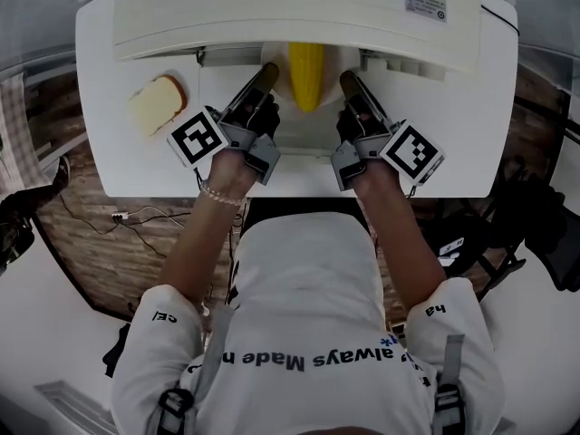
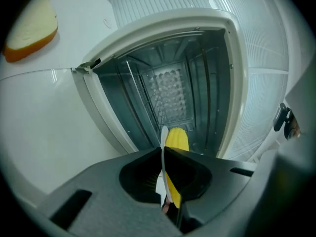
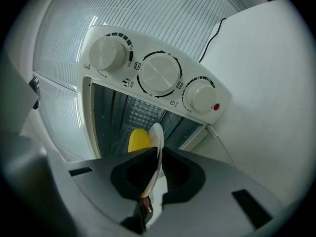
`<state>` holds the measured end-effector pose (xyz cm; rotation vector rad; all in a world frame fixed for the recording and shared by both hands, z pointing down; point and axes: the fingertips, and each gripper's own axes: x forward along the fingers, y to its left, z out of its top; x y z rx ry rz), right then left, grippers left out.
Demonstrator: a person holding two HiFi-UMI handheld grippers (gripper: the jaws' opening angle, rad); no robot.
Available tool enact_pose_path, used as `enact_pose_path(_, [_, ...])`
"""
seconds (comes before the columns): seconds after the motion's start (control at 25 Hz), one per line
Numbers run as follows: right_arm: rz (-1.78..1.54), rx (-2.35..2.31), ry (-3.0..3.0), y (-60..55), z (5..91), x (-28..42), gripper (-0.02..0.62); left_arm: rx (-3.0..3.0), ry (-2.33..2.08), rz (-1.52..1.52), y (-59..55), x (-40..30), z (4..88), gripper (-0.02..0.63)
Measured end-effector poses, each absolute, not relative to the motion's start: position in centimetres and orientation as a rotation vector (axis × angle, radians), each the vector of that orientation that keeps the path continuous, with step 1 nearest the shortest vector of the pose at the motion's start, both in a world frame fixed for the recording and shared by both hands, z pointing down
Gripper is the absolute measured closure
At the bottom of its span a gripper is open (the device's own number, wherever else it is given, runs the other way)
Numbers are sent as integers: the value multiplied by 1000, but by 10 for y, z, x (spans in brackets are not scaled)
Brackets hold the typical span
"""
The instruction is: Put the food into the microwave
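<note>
table: white rectangular top (image 1: 100,107), far half of the scene, runs almost full width left to right
floor: brown wood-plank pattern (image 1: 100,261), shows under and near the table at left, and again at the right edge
pale patch: smooth white area (image 1: 54,361), near left, meets the planks on a curved line
cables: thin leads (image 1: 136,217) lying on the planks, near the table's left side
dark gear: black frame-like items (image 1: 494,243) on the floor at right, kind unclear
wall panel: ribbed translucent white sheet (image 3: 148,9), far side behind the table
black cord: (image 3: 212,36) crosses the panel at the table's far edge
light: soft, even, bright sheen on the ribbed panel
</note>
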<state>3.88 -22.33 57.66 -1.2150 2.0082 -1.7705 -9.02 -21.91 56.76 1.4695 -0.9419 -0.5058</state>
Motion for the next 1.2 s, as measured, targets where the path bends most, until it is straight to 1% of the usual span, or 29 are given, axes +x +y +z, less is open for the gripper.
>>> enact_pose_path(0.36, [-1799, -1239, 1952, -257, 603, 31, 568, 1441, -933, -499, -254, -97, 596, 588])
enact_pose_path(0.88, [-1841, -1292, 1778, -270, 611, 34, 569, 1474, -922, -525, -274, -97, 594, 586])
enact_pose_path(1.04, [-1826, -1287, 1755, -274, 609, 31, 569, 1468, -913, -538, -268, -93, 593, 525])
enact_pose_path(1.2, [-1816, -1268, 1748, -279, 607, 28, 571, 1430, -877, -559, -253, -87, 598, 522])
